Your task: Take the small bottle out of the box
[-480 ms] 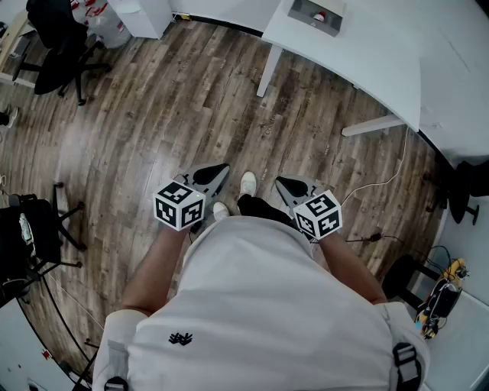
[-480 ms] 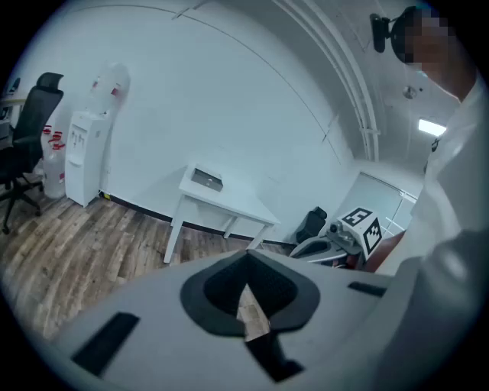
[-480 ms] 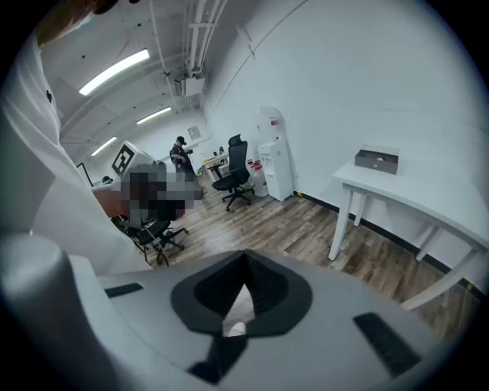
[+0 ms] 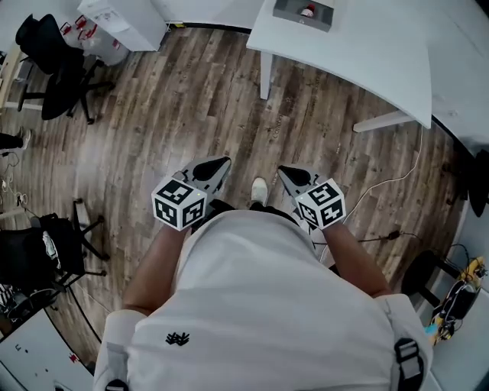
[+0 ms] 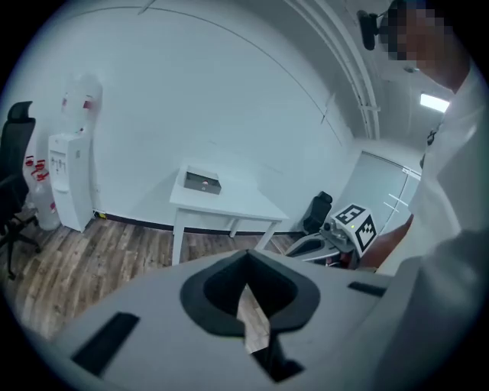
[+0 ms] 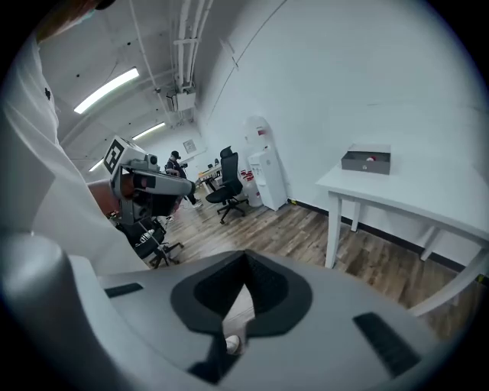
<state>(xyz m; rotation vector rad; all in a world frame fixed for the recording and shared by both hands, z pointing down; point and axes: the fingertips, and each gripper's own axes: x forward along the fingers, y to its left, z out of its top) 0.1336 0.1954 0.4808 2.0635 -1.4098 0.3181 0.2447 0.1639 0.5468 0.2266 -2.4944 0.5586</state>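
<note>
Left gripper (image 4: 212,168): clenched, empty
Right gripper (image 4: 289,176): clenched, empty
Box (image 4: 303,13): far, on white table (image 4: 359,53)
Small bottle (image 4: 309,11): inside the Box

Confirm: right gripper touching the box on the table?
Apart. Head view shows the right gripper near the person's shoe, with wood floor between it and the box.

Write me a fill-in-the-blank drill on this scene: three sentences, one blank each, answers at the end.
1. The grey box rests on a white ____.
2. The left gripper and the right gripper both have their jaws ____, with nothing held.
3. Both grippers hang over a floor of ____ planks, well away from the box.
Missing words: table; shut; wood.
</note>
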